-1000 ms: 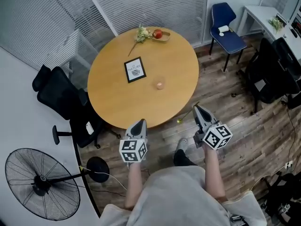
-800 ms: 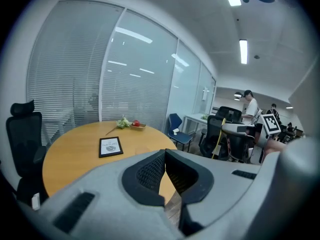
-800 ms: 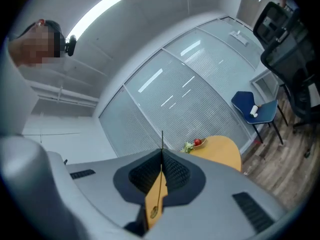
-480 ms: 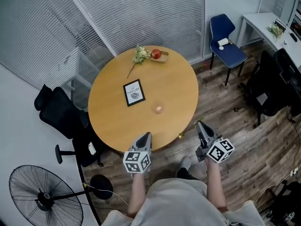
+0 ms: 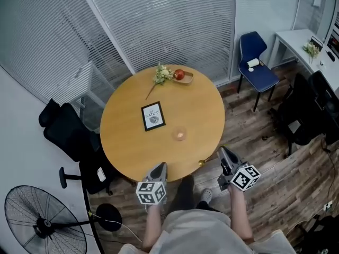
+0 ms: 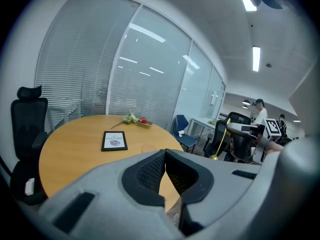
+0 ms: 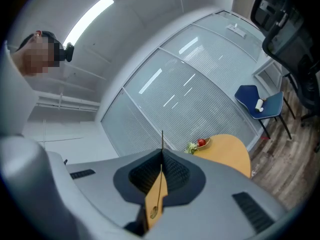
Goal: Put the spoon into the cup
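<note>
Presently the right gripper (image 5: 224, 152) is clamped on the thin gold spoon (image 5: 202, 163), just off the round worktop's (image 5: 127, 142) near edge and well apart from the clear cup (image 5: 180, 135). The left gripper (image 5: 160, 166) is closed, empty. That slim handle could pivot in the pinch, or its tip could tip the light cup.

Fan (image 5: 45, 225) clipped at bottom edge

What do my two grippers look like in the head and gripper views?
The left gripper and right gripper are both grey, with bodies that taper to a wedge. Each carries a white cube printed with black square markers. Their pads are black and ribbed. No cables show. The person wears a pale grey top.
</note>
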Demonstrator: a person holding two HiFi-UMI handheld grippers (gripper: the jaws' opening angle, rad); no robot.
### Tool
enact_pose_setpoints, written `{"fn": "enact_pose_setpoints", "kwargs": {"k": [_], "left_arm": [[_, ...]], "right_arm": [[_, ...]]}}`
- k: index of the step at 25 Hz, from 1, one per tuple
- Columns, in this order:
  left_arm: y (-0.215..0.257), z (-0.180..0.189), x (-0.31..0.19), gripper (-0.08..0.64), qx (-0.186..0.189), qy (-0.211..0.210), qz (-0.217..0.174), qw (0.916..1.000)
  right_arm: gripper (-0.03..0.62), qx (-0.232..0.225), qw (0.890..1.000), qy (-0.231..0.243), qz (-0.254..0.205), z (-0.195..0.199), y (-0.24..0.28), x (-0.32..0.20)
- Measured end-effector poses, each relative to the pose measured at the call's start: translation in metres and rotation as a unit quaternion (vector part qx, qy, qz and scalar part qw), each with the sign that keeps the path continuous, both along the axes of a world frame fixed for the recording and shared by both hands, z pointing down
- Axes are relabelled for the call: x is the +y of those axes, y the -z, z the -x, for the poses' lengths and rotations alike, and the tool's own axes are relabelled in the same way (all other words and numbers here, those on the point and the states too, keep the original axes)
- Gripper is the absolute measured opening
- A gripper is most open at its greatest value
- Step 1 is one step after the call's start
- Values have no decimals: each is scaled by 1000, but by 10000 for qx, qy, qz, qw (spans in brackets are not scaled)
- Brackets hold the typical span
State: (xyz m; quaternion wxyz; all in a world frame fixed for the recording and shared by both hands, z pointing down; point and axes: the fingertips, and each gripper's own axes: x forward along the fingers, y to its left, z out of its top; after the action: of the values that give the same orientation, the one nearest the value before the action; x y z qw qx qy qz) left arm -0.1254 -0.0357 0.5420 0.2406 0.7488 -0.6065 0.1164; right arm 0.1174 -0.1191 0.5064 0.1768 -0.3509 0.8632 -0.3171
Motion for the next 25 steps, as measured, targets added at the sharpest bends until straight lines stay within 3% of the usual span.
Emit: {"fn": "enact_pose_setpoints", "kwargs": {"k": [12,25], "left_arm": [[8,22,-59,9,107,45,-172,9998],[15,83,-140,9,91,235,-317,9992]], "right_arm": [[2,367,9991,216,-72,38,13,-54],[2,714,9947,666,-334,126,30,-142]]}}
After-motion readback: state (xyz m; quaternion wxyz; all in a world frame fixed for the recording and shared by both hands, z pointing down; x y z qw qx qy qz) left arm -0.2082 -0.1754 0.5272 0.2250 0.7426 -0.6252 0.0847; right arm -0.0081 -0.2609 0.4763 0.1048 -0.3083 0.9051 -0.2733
